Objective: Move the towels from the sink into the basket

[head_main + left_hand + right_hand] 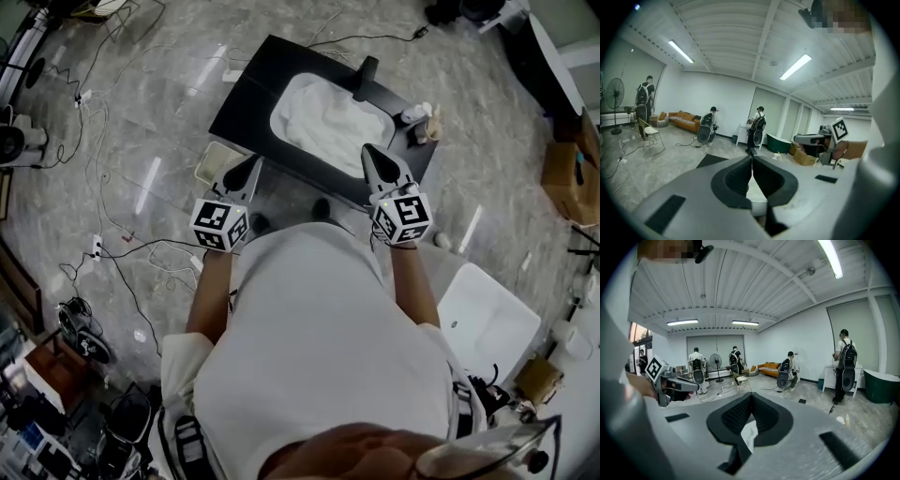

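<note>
Grey marble floor around a black desk (pixel 248 103), we note white towels (pixel 328 127) heaped in its sink (pixel 277 120), basket (pixel 210 161) beside the desk, left tool (pixel 253 161) and right tool (pixel 368 150) both closed, empty.

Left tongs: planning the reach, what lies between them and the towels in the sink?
Head view: only the sink's bare black rim separates the left tongs from the towels.

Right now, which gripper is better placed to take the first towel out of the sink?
Right, likely. The right gripper points over the sink's near rim, next to the white towels; the left gripper sits off the counter's left corner. Both are shut, so it must open first.
</note>
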Tool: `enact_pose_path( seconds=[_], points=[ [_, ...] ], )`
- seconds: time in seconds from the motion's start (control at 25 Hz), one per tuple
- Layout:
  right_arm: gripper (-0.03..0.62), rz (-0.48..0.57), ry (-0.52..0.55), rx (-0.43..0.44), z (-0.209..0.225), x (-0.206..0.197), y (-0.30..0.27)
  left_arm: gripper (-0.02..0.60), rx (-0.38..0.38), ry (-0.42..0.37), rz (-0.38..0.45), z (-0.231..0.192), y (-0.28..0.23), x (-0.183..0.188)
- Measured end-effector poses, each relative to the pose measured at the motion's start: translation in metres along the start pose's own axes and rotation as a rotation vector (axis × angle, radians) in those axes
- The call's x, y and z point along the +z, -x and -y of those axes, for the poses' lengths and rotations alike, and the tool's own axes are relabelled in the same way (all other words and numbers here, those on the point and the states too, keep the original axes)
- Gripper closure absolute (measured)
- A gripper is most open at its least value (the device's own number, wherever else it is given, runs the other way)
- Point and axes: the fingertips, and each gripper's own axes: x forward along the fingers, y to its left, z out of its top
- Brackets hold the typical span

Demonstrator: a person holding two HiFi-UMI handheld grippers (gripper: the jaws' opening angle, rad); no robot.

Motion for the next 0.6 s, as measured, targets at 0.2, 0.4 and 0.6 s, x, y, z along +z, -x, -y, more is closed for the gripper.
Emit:
enact_pose_path(
  seconds=[0.2,0.4,0.6],
  points=[
    [0.599,-0.064,0.025,0.024,0.010,-0.017,-0.016,0.571,0.012,0.017,-0.021,-0.003,-0.010,-0.012],
    [0.552,-0.162,0.064,0.071,0.016,-0.048,-0.040,0.571,0.038,0.052,-0.053,-0.008,-0.019,-0.033],
    [0.505,-0.253,0.121,0.130,0.014,-0.083,-0.083,0.571,0.066,0.089,-0.067,-0.025,-0.031,-0.054]
  ],
)
